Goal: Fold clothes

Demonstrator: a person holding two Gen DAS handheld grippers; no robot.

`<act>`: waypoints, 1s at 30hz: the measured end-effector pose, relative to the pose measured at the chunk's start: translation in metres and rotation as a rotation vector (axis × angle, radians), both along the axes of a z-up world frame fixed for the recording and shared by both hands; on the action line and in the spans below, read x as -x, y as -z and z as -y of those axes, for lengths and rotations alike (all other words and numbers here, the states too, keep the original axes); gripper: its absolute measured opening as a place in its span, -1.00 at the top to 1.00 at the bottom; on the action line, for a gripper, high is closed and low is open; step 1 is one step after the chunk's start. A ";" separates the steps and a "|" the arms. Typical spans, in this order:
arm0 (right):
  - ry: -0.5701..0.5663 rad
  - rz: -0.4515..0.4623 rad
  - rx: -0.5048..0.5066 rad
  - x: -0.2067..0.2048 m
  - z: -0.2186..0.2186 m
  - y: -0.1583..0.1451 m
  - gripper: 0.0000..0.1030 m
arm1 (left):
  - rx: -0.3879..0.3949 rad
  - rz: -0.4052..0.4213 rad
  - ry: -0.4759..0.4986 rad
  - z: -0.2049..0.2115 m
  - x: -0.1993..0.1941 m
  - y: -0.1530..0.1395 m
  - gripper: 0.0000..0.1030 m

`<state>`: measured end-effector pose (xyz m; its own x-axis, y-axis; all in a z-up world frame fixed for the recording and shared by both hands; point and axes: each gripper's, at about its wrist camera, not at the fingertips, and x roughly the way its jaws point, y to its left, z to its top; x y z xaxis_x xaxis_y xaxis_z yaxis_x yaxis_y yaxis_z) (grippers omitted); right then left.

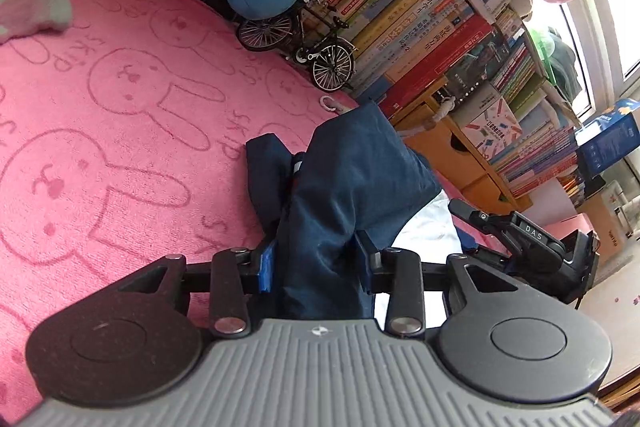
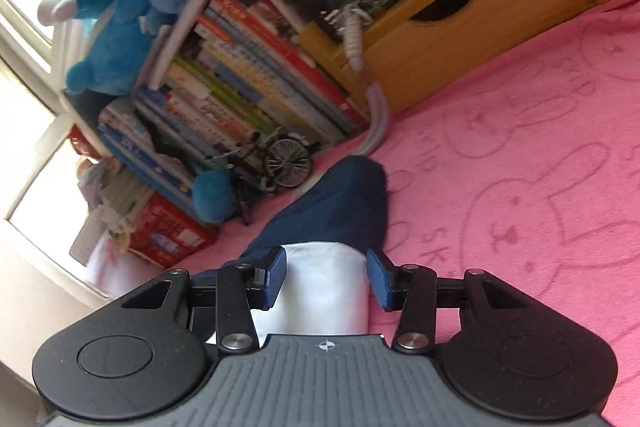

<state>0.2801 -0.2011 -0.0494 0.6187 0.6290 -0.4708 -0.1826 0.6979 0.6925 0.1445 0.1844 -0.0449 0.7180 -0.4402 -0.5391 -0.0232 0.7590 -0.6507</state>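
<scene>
Garment (image 1: 344, 187): navy outside, white inside, bunched on the pink blanket (image 1: 120, 107) near the bookshelf (image 1: 420, 27). In the left view it rises from the claw toward 12 o'clock, with a loose lobe sagging at 10 o'clock. A small teal cloth (image 1: 36, 11) lies well apart at 10 o'clock.

Left claw (image 1: 320, 263): jaws narrow, pinched on a thick gather of navy cloth; the blue pads press it from both sides. The right claw shows at 3 o'clock in this view, close by at the white part.

Right claw (image 2: 326, 275): jaws about half apart, straddling the white lining (image 2: 324, 287), with navy cloth running on toward 12 o'clock. Whether the fingers (image 2: 276, 275) truly bite the white cloth or only flank it cannot be told; the cloth fills the gap between them.

Stage: the garment is neither flat nor squared into a neat fold, so folding reads as under way. Which fold this is, the views do not settle.

Doing it well, as judged: keep both holds level so the held edge stays taut and straight, carry the cloth low over the blanket, and lay it down without letting the hanging lobe tuck under. The thick gather in the left claw may hide several layers; a slip there would skew the fold. The toy bicycle (image 1: 300, 43) at 12 o'clock stands near enough to snag.
</scene>
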 end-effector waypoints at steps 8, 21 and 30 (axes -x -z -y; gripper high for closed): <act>-0.108 0.165 0.272 0.068 -0.006 -0.027 -0.54 | -0.365 0.106 -0.045 0.022 0.049 -0.037 0.00; -0.371 0.375 0.505 0.246 -0.023 -0.073 -0.99 | -0.602 0.094 0.090 0.087 0.127 -0.050 -0.43; -0.340 0.385 0.626 0.311 -0.044 -0.050 -0.99 | -0.642 0.052 0.103 0.113 0.150 -0.037 -0.77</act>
